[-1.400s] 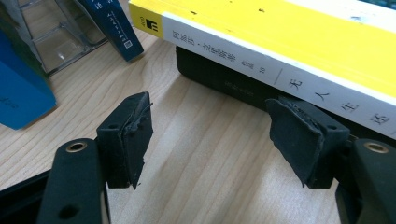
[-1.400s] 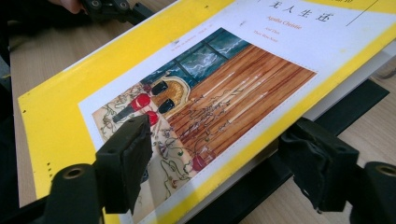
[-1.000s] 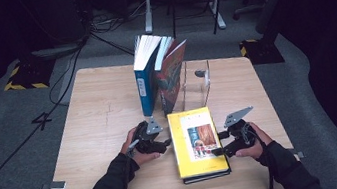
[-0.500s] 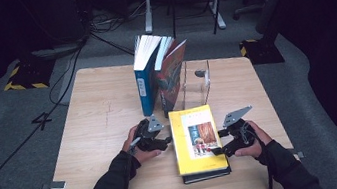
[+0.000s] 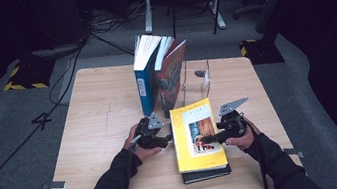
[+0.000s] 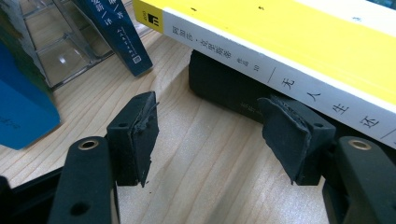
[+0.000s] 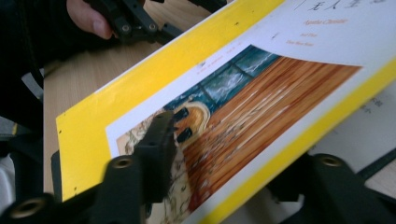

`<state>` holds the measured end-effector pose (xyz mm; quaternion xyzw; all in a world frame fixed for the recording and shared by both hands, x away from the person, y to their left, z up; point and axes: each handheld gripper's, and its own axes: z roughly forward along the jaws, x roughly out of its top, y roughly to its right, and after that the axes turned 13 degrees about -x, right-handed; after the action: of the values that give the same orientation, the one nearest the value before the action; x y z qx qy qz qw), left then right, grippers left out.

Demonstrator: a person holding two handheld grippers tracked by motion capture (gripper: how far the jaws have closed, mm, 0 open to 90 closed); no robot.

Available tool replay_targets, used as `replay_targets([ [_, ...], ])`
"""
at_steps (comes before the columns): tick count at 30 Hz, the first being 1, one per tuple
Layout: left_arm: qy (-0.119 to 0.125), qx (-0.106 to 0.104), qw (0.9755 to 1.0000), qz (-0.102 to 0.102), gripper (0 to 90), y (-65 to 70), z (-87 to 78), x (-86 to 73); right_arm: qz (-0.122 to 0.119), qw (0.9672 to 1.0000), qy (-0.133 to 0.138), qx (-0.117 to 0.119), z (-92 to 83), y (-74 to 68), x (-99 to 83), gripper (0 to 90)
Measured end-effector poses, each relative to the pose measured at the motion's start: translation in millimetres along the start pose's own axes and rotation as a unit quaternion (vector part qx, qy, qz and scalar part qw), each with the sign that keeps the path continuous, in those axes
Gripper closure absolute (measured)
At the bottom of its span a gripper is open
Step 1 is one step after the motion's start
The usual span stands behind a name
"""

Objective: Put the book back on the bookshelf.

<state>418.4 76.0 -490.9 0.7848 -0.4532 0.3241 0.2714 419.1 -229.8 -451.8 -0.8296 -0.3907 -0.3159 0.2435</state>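
Item: yellow glossy-covered paperback book [image 5: 196, 133], lying flat on a black-covered book [image 5: 206, 173] at the near edge of the pale wood-grain counter [image 5: 103, 109], in front of the clear acrylic book stand [image 5: 198, 77]. Handling, as judged: light, stiff as a block yet with a slick, flexible cover, best pinched across an edge. The right gripper [image 7: 219, 154] has just been closing over the paperback's edge, one jaw on the cover, one beneath; the left gripper [image 6: 210, 135] stands apart beside its spine, empty.

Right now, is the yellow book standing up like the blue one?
No, the yellow book lies flat on top of a black book, while the blue book stands upright farther back on the table.
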Motion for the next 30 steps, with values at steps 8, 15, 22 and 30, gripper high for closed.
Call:
replay_targets([
  [8,0.007,0.0,1.0,0.004,36.0,-0.2,-3.0,4.0,-0.012,0.9987,0.05,0.005,-5.1,-2.1,-2.5,70.4],
  [15,0.024,-0.006,0.9997,-0.002,37.4,-1.1,-11.2,15.9,-0.032,0.9951,0.093,-0.011,-17.0,-13.0,-1.5,73.5],
  [22,0.052,-0.004,0.9986,0.004,40.0,0.2,-29.1,34.1,-0.054,0.9898,0.128,-0.03,-28.9,-21.4,-1.0,75.7],
  [30,0.101,-0.032,0.9944,-0.002,54.0,-0.1,-50.4,58.5,-0.099,0.973,0.202,-0.052,-49.4,-36.9,1.8,80.6],
])
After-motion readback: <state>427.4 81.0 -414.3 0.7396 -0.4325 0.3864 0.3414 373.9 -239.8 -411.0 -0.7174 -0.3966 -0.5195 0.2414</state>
